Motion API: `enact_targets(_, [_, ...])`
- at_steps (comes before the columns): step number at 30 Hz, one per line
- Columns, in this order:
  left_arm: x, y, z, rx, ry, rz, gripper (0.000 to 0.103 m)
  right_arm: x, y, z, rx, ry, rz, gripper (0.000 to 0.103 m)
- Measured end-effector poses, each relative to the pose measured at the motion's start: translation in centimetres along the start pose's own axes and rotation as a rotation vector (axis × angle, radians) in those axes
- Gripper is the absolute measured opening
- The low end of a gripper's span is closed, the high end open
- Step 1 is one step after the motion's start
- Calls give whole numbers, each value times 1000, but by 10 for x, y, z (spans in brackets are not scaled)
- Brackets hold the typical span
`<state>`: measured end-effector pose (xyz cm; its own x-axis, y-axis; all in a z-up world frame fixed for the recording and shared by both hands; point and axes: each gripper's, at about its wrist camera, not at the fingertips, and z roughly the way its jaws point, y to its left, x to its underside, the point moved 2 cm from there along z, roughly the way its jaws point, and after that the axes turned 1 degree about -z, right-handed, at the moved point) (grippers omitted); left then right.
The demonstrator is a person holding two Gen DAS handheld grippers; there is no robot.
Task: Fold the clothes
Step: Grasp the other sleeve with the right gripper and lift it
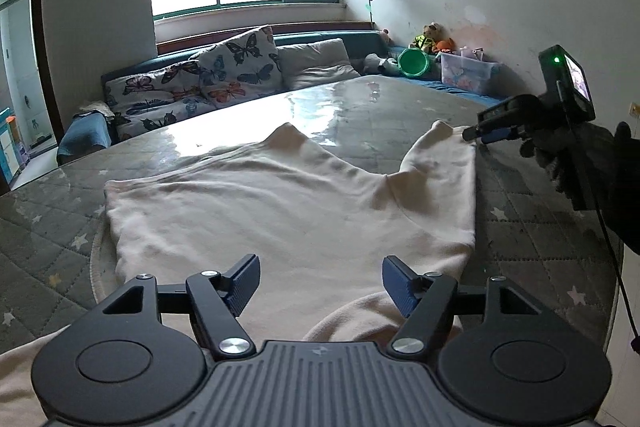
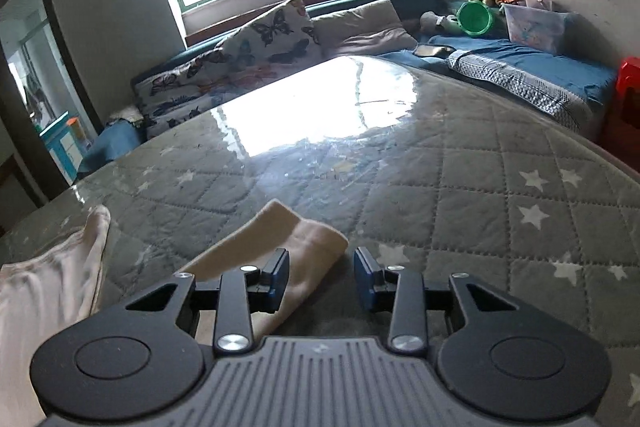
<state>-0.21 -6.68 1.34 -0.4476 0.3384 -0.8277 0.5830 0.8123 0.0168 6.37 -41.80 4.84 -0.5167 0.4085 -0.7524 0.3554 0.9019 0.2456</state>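
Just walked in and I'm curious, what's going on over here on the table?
A person is folding a cream garment spread on the quilted table cover, using a handheld gripper in each hand. The left gripper sits open over the garment's near edge, gripping nothing. The right gripper is at a far corner, where the cloth lies between its fingers but is not pinched. No fold shows yet.

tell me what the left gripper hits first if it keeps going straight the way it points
Probably the cream garment spread on the quilted table cover: the left gripper points down at it with open jaws, and nothing lies between.
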Motion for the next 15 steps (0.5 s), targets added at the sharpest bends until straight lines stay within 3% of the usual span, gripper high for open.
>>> enact_targets(2, [1,0,1,-1,3,0,71,-1,0,0,-3,-3,13,30])
enact_targets(4, [1,-1,1,-5,4,-1,72,-1,-1,0,-4,-4,18,16])
enact_targets(7, [1,0,0,-8,0,-4,72,-1,-2,0,-5,-4,20,8])
enact_targets(15, [4,1,-2,-11,-3,-14,75,-11,-16,-32,-79,-83,108,5])
